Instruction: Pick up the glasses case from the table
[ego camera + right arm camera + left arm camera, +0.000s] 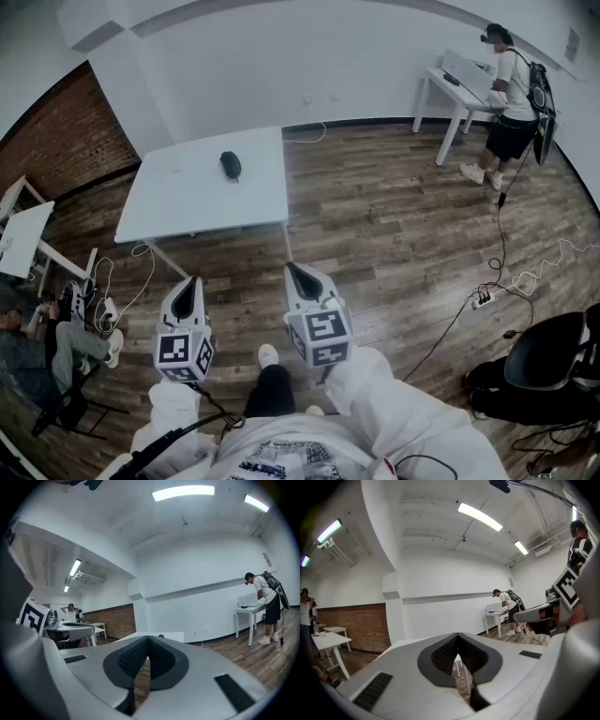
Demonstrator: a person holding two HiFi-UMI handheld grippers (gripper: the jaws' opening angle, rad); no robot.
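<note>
The dark oval glasses case (pixel 230 165) lies on the white table (pixel 187 202), near its far middle. Both grippers hang over the wooden floor, well short of the table's near edge. My left gripper (pixel 189 280) is shut with nothing in it, its tip pointing toward the table. My right gripper (pixel 299 270) is beside it, also shut and empty. In the left gripper view the jaws (pixel 458 637) meet at the tip. In the right gripper view the closed gripper (pixel 148 640) points at the table, where the case (pixel 161 635) shows as a small dark speck.
A person (pixel 509 98) stands at a white desk (pixel 459 89) at the far right. Another white table (pixel 23 239) and a seated person (pixel 56 342) are at the left. Cables and a power strip (pixel 483 300) lie on the floor; a black chair (pixel 553 361) stands at the right.
</note>
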